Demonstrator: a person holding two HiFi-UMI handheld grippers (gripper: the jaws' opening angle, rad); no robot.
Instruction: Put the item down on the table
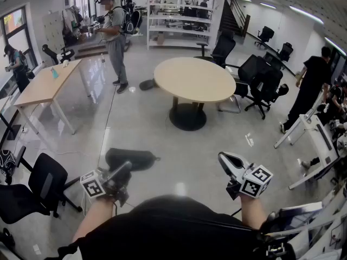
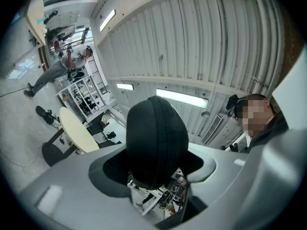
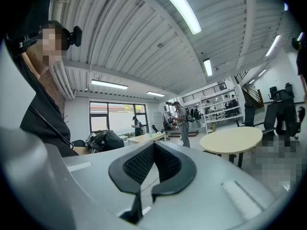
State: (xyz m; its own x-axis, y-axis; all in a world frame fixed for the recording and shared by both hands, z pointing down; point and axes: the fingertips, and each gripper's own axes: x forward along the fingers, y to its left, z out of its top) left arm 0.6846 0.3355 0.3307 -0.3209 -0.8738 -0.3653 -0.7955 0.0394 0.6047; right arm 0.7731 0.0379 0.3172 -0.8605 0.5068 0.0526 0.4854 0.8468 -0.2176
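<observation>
A black zippered case (image 2: 156,143) sits between the pads (image 2: 111,169) of my left gripper (image 2: 156,164), which is shut on it. In the head view the case (image 1: 133,158) sticks out ahead of the left gripper (image 1: 123,171), held in the air over the floor. My right gripper (image 1: 226,161) is at the right at about the same height. In its own view the right gripper (image 3: 154,143) has its jaws together with nothing between them. The round beige table (image 1: 194,80) stands some way ahead; it also shows as the round table (image 2: 76,131) and the round table (image 3: 232,140) in the gripper views.
A long rectangular table (image 1: 49,83) stands at the far left. A black office chair (image 1: 32,191) is close on my left, more chairs (image 1: 260,80) behind the round table. A person (image 1: 115,37) stands beyond it, another (image 1: 309,88) at the right by white desks (image 1: 320,145).
</observation>
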